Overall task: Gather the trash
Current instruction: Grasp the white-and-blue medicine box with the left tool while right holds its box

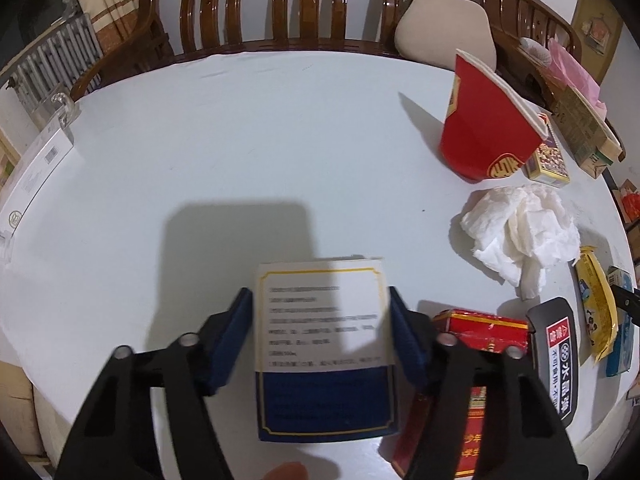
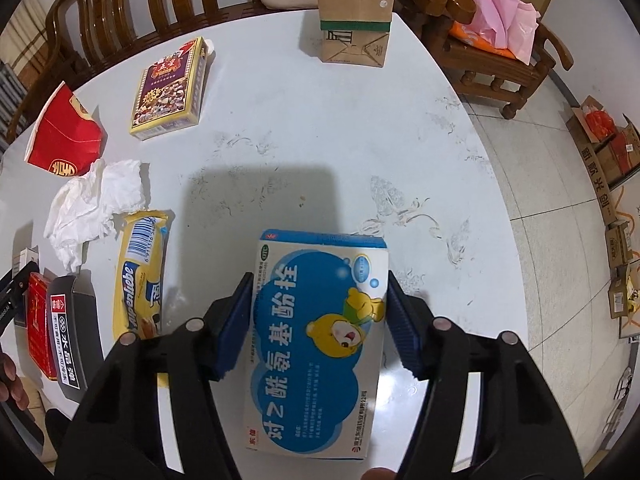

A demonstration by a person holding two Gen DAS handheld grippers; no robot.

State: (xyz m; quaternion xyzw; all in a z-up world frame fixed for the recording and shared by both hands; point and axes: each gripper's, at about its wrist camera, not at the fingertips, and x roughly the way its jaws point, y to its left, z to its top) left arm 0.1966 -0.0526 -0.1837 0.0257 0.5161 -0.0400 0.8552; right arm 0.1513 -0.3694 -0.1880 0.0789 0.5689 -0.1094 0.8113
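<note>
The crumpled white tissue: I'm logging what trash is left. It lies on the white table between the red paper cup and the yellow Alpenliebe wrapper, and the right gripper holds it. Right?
Not quite. The crumpled white tissue does lie on the white table between the red paper cup and the yellow Alpenliebe wrapper, but the right gripper holds a blue and white medicine box with a cartoon bear, as the right wrist view shows.

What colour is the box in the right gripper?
Blue and white, with a yellow cartoon bear; the box sits between the right gripper pads, clearest in the right wrist view.

White table [image 1: 240, 140], wooden bench [image 1: 280, 8], beige cushion [image 1: 444, 24].
</note>
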